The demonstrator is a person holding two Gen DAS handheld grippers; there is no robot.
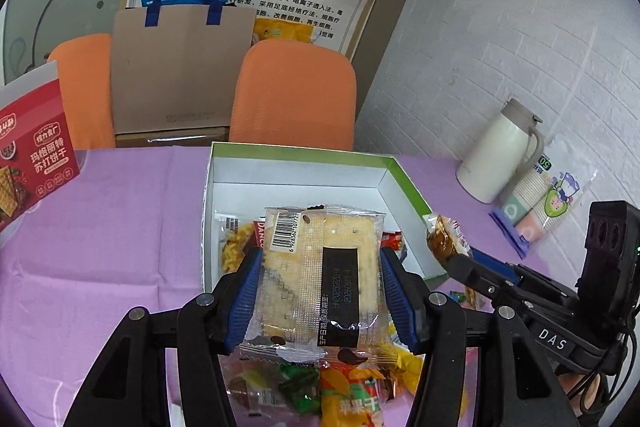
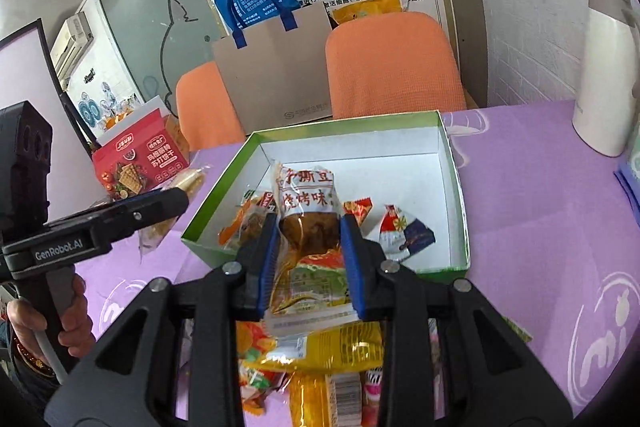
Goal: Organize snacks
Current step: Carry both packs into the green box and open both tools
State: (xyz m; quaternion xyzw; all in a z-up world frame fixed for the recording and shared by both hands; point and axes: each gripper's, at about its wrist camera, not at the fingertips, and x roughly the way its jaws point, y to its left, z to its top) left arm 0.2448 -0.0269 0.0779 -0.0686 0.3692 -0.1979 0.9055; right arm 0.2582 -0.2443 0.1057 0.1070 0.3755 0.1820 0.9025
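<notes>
Nearest to us, loose snack packets point(image 1: 344, 391) lie heaped on the purple table point(image 1: 100, 247), under both grippers. Our left gripper point(image 1: 320, 291) is clamped on a clear-wrapped cracker packet point(image 1: 320, 267), blue pads pressing its two long edges, so the packet hangs flat and steady. Our right gripper point(image 2: 308, 259) pinches a brown bean snack pouch point(image 2: 308, 227) around its middle, and the pouch's top stands up loose above the pads.

Just beyond both loads sits the open box point(image 1: 404, 183) with green walls, already holding a few packets point(image 2: 404, 231) on its white floor. We judge the step in hand to be carrying both snacks over the near wall. To do it well, we keep each load higher than the rim, bring them in one beside the other so the grippers do not collide, and let go only above bare floor, low enough that nothing bounces out.

Farther off stand a red cracker box point(image 1: 36, 155), a white jug point(image 1: 500, 155) and orange chairs point(image 1: 296, 95).
</notes>
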